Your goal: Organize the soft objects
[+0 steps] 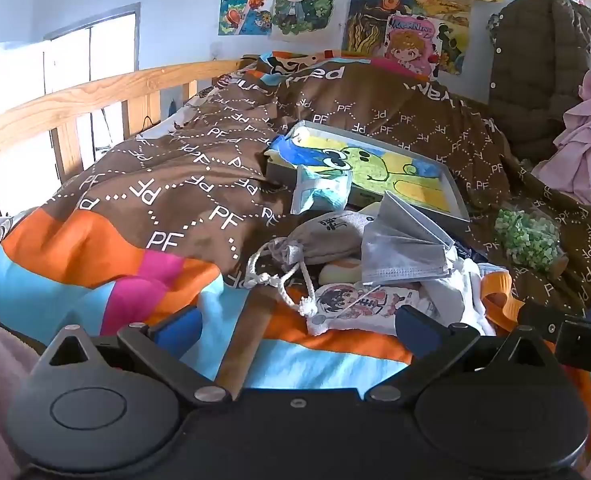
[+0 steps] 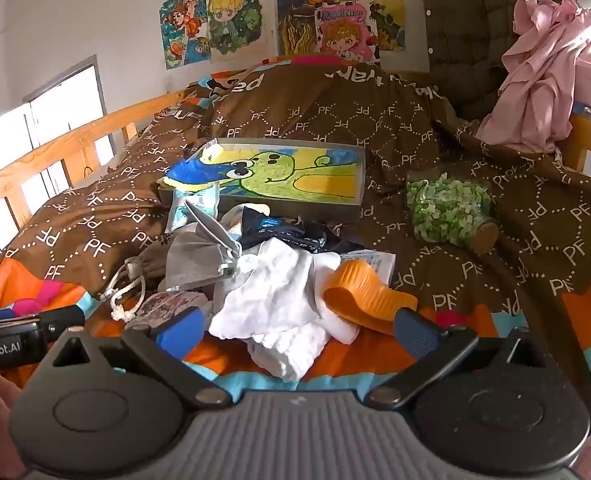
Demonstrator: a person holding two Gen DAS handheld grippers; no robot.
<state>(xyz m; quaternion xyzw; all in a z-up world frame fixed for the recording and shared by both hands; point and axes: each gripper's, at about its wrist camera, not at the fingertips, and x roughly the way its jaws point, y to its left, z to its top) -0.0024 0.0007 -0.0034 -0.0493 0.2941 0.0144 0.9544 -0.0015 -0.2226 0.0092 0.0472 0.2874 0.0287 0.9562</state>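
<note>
Crumpled white cloth [image 2: 271, 296] atop pile; left tongs [image 1: 295, 326], right tongs [image 2: 297, 330] wide, empty.

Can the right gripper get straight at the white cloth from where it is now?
Probably yes: the right gripper is open, and the white cloth lies on top of the pile directly between its fingers, nothing covering it.

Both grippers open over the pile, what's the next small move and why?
Probably ease the right hand-held gripper forward and close on the white cloth: it lies nearest, on top of the pile, between the open fingers, with nothing pinning it.
</note>
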